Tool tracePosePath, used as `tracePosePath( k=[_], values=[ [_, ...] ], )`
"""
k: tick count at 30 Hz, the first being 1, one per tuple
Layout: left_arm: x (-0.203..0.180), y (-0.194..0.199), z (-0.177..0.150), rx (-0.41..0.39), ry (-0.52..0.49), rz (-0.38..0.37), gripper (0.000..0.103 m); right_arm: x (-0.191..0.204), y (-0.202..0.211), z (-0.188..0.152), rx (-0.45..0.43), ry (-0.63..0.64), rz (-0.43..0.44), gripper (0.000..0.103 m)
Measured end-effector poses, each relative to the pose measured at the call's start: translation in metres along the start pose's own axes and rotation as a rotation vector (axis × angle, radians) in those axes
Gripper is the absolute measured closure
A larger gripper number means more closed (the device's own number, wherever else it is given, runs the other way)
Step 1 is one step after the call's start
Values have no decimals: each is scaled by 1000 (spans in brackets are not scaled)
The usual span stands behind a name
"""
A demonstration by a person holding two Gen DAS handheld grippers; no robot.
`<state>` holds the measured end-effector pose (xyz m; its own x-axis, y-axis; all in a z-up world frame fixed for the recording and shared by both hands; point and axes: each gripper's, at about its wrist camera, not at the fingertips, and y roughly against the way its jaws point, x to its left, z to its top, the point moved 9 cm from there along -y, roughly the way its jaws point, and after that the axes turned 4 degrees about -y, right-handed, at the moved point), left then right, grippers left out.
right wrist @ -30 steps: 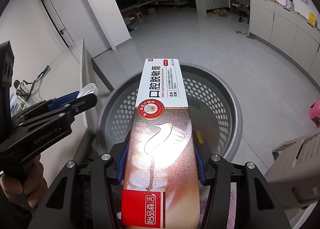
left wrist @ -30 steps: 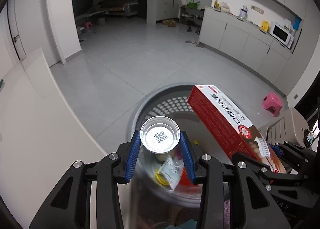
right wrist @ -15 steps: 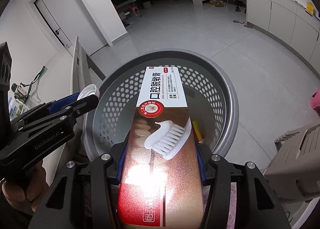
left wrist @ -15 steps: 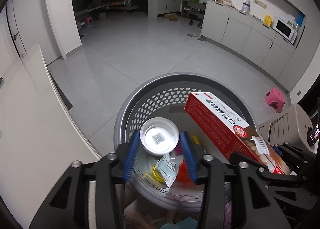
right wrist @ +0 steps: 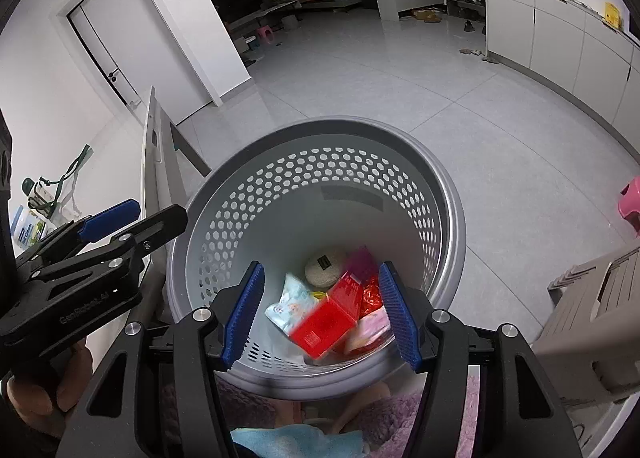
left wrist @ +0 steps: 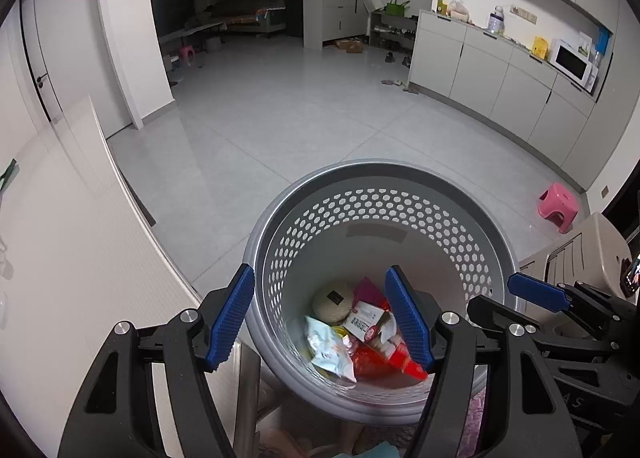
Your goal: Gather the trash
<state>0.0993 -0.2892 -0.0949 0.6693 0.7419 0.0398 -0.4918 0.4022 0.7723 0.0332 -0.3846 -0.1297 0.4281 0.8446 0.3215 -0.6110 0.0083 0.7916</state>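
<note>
Grey perforated laundry-style basket [right wrist: 440, 194] stands on the tiled floor [left wrist: 320, 130], below both grippers.

Red toothpaste box [right wrist: 328, 318] is inside the basket, blurred, free of any pad. Its long axis runs from the near wall toward the basket's centre, one square end tipped up toward the right wrist camera.

Beside it on the bottom: round cup [right wrist: 324, 268], seen end-on, and a pale blue packet [right wrist: 290, 308].

Left gripper [left wrist: 320, 322]: jaws opening, fingers spread, nothing between them.

Right gripper [right wrist: 322, 312]: jaws opening, fingers spread, nothing pinched.
</note>
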Motion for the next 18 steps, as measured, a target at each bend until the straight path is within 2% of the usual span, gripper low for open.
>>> tracePosePath(
  k=[7, 9, 13, 18],
  values=[
    [3, 4, 0, -7, 8, 7, 33, 2, 1, -2, -6, 4, -10, 46],
    [5, 5, -1, -6, 15, 8, 26, 2, 2, -2, -8, 4, -10, 45],
    [8, 8, 1, -14, 17, 19, 22, 3, 3, -1, -16, 3, -15, 42],
    [12, 12, 2, -26, 32, 30, 10, 2, 4, -1, -20, -2, -21, 40]
  ],
)
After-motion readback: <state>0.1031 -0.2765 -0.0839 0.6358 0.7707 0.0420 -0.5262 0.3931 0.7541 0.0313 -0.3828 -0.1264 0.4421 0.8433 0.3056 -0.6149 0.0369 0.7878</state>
